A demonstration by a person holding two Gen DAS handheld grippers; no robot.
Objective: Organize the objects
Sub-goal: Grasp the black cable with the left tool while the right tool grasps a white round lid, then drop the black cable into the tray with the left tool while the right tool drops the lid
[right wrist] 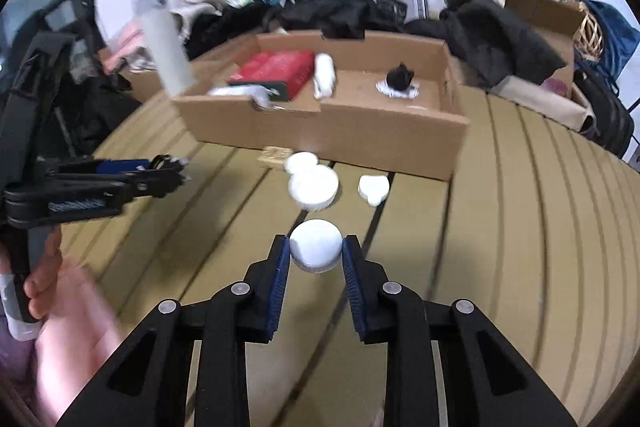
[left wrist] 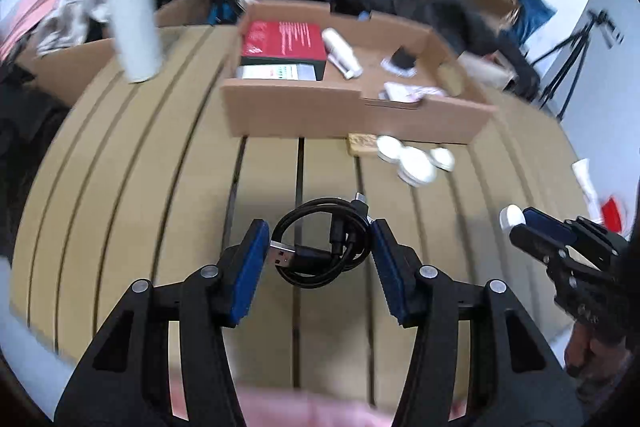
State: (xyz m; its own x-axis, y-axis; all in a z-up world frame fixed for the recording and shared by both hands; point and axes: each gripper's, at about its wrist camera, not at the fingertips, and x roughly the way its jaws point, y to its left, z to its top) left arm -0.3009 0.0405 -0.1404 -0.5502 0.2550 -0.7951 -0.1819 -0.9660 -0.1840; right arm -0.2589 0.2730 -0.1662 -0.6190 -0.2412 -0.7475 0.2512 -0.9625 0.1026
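My left gripper (left wrist: 318, 247) is shut on a coiled black USB cable (left wrist: 320, 243) and holds it above the slatted wooden table (left wrist: 160, 187). My right gripper (right wrist: 316, 251) is shut on a round white jar (right wrist: 316, 247); it also shows in the left wrist view (left wrist: 516, 223) at the right. An open cardboard box (left wrist: 340, 107) stands at the far side of the table, holding a red box (left wrist: 284, 41), a white bottle (left wrist: 340, 53) and a small black object (left wrist: 402, 61).
Several white round jars (left wrist: 412, 159) and a small wooden block (left wrist: 362, 143) lie on the table just in front of the cardboard box. A tall grey bottle (left wrist: 132, 19) stands at the far left. Bags and dark clothes pile behind the table. A tripod (left wrist: 576, 55) stands at the right.
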